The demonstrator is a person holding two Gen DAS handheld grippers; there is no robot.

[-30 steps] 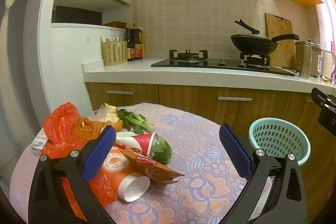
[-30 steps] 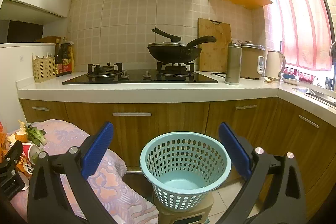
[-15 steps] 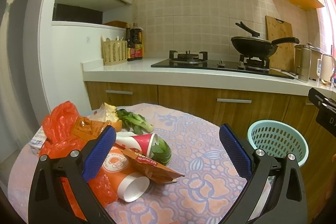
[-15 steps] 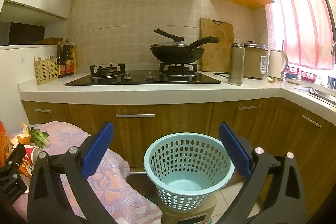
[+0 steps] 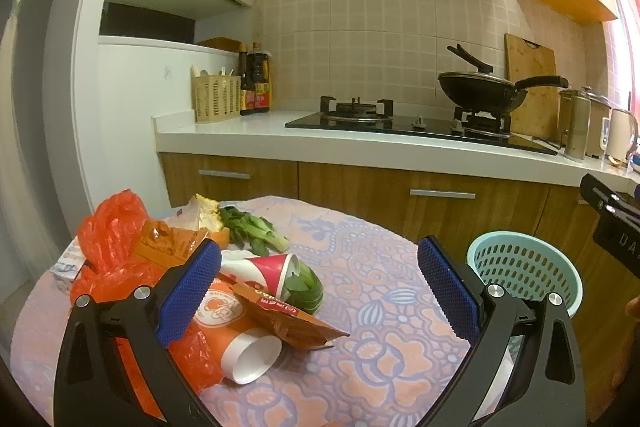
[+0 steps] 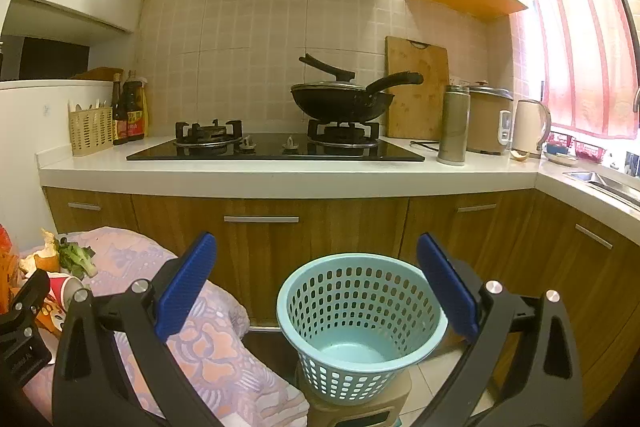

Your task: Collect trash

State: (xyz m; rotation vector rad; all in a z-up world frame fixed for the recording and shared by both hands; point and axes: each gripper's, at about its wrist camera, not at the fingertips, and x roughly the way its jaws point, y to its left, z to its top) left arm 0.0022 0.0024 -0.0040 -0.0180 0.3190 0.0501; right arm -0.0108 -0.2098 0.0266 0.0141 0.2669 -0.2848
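Compared with a second before, almost nothing was changed. A small shift of both views was seen: the basket (image 6: 362, 323) was moved slightly to the right in the right wrist view, and in the left wrist view the kitchen was only slightly shifted. The trash was not touched in this time, so it was judged that the collecting was not yet begun and only the approach was being prepared.

The left hand-held gripper (image 5: 318, 291) was held wide open above the desk (image 5: 384, 311), with nothing between its pads. The right hand-held gripper (image 6: 316, 291) was also held wide open and empty, and it was pointed at the basket.

The trash was gathered on the left part of the desk: an orange plastic bag (image 5: 110, 239), an orange paper cup (image 5: 236, 335) lying on its side, a red paper cup (image 5: 268, 267) with a leaf (image 5: 306, 285) at its mouth, a brown wrapper (image 5: 288, 321) lying over the orange cup, and some greens (image 5: 252, 231) behind them. The left pad was seen just in front of this pile.

The basket was placed on a box (image 6: 356, 413) on the floor, beside the desk. Only its bare bottom was visible inside, so it was judged to be empty.
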